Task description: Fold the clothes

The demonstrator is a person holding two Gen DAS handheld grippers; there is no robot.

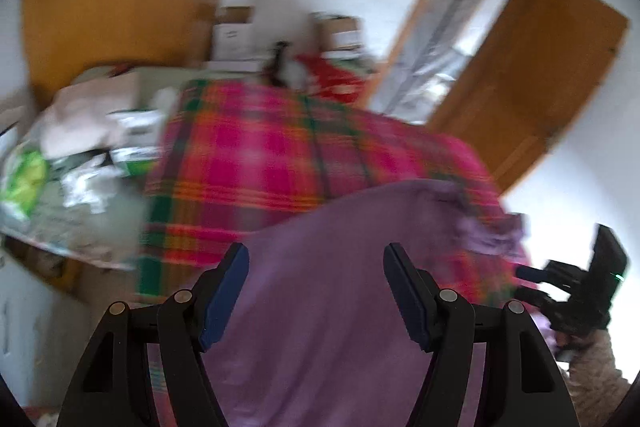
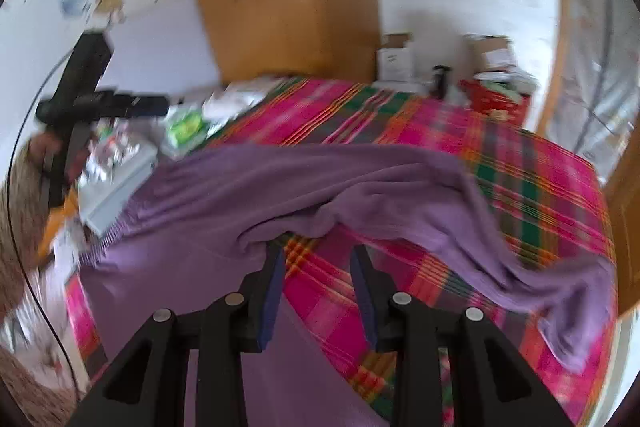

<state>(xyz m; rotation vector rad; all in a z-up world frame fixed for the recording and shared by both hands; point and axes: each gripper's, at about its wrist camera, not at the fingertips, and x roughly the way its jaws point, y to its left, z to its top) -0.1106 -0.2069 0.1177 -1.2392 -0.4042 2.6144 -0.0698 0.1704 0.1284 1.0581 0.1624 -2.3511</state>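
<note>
Right wrist — purple garment [image 2: 360, 179] under hand-held gripper [image 2: 318, 259].

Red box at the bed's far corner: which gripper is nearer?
Cannot tell. The left gripper and the right gripper both hover over the purple garment, far short of the red box.

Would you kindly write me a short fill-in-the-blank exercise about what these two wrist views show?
1. The soft garment spread on the bed is ____ in colour.
2. The bed cover under it has a pink, green and orange ____ pattern.
3. The left gripper has its jaws ____, with nothing clamped between them.
4. The wooden door behind the bed stands ____.

Missing words: purple; plaid; open; open
</note>
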